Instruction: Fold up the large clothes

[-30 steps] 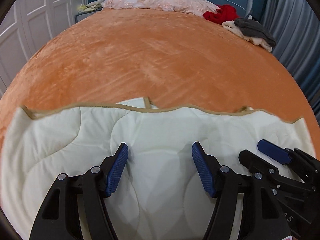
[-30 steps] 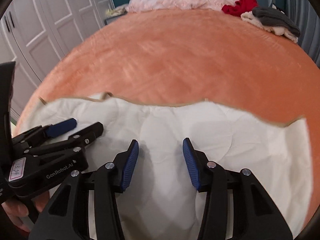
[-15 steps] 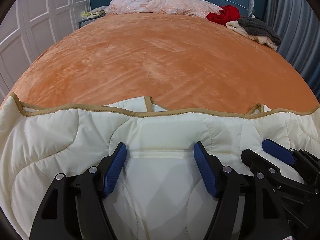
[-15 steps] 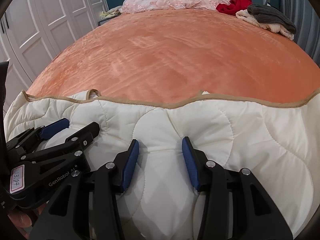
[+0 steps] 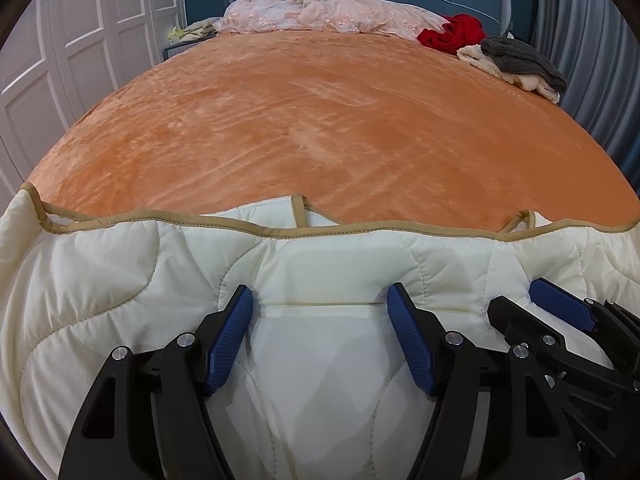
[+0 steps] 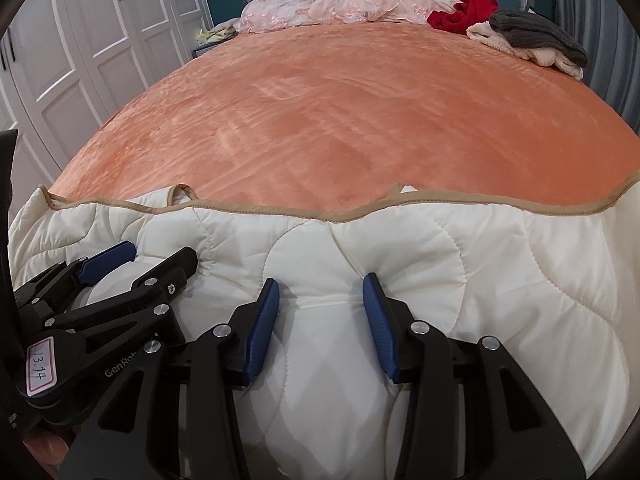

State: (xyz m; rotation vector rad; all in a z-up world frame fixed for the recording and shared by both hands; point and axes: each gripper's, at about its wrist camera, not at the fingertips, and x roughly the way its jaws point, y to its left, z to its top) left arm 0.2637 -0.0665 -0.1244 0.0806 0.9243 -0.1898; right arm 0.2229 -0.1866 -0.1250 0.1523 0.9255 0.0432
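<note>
Blue ribbed fingers [image 5: 236, 336] of both grippers pinch bunched folds of the cream quilted garment [image 5: 120, 280], puffy, tan-bound, lying at the plush orange bed's [image 5: 320, 120] near edge, long axis running left-right.

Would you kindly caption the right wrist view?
Right gripper pinching a cream quilted garment on an orange bedspread.

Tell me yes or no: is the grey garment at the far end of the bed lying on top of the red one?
No, the grey garment lies on a cream garment, with the red garment beside them.
</note>
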